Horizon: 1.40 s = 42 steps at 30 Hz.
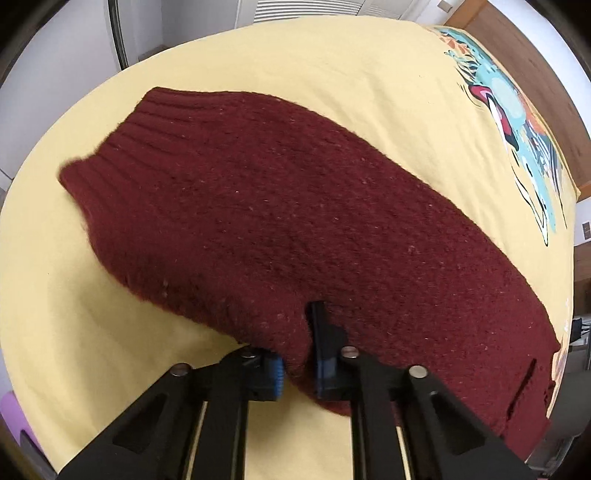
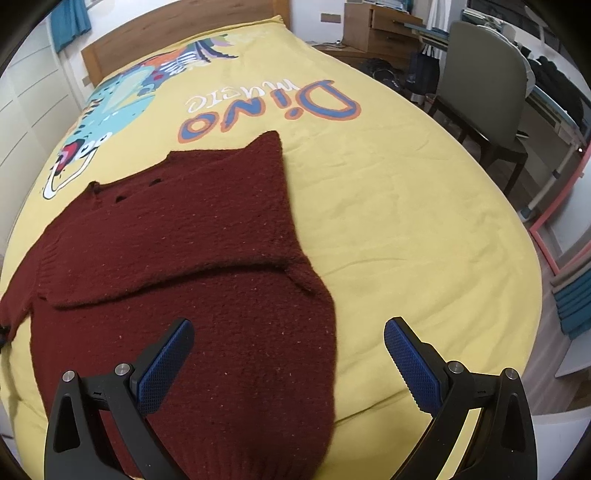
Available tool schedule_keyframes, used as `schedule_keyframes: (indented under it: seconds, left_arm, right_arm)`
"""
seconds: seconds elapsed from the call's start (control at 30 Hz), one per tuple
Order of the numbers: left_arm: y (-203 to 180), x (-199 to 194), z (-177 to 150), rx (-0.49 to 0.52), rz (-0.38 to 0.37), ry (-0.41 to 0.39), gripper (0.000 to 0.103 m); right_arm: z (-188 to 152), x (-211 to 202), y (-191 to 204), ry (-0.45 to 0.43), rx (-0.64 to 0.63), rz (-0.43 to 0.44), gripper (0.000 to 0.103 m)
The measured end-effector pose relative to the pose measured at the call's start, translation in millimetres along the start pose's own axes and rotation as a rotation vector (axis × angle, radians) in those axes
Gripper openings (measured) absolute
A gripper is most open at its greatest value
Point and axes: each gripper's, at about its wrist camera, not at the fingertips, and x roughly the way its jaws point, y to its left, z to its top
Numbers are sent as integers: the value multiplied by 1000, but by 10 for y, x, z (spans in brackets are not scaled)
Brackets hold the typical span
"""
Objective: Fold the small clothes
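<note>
A dark red knitted sweater (image 2: 177, 258) lies on the yellow bed cover (image 2: 406, 221). One sleeve is folded across its body. In the left wrist view a sleeve with a ribbed cuff (image 1: 122, 147) stretches away from me, lifted a little. My left gripper (image 1: 299, 354) is shut on the sweater's edge (image 1: 295, 332), with knit bunched between its blue pads. My right gripper (image 2: 288, 350) is open and empty, low over the sweater's near right edge, its left fingertip (image 2: 173, 347) above the knit and its right fingertip (image 2: 402, 350) above the bare cover.
The cover has a dinosaur print (image 2: 122, 92) and the words "Dino music" (image 2: 269, 110). A wooden headboard (image 2: 177, 33) is at the far end. A grey chair (image 2: 484, 92) and a desk stand to the right of the bed.
</note>
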Motion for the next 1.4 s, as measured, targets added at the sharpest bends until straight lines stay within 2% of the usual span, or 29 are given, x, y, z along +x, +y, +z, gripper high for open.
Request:
schedule_keyframes:
  seconds: [0.13,0.2,0.3,0.47,0.7,1.0,1.1,1.17,1.23,1.33,1.4]
  left_arm:
    - [-318,-145,46,125,48,-31,7]
    - [-454,-306,-1,181,42,-57,7]
    - [-792,-575,-12,289,5,-90,7]
    - [-1341,-1019,-121,403,-82,-139,7]
    - [-2116,-1192,-647,564,-140,-161,6]
    - [-3511,-954,-1230,781,-258,-120,6]
    - [-3883,-897,-1542,864,-273,-149,6]
    - [-4062,-760,-1735,900,-282,-134,6]
    - [-4211,-545,-1919,922,-274,-99,6]
    - [-4338,-211,-2253,994,-213,-91,6]
    - [-4349,-59,-2446,1013,-198,-65,6]
  right_arm:
    - [9,28,-4,5,3,15,103]
    - [34,40,-6,2,1,12,103]
    - [76,51,-7,-8,9,20,103]
    - [239,58,82,-34,7,58,103]
    - [533,-28,277,-88,-48,72,103]
    - [741,2,454,-101,-90,106,103]
    - [758,6,458,-108,-85,122,103]
    - [748,21,449,-111,-79,128,103]
    - [720,69,432,-99,-74,127,103]
    - [668,152,399,-72,-69,124,103]
    - [612,190,380,-65,-65,109,103]
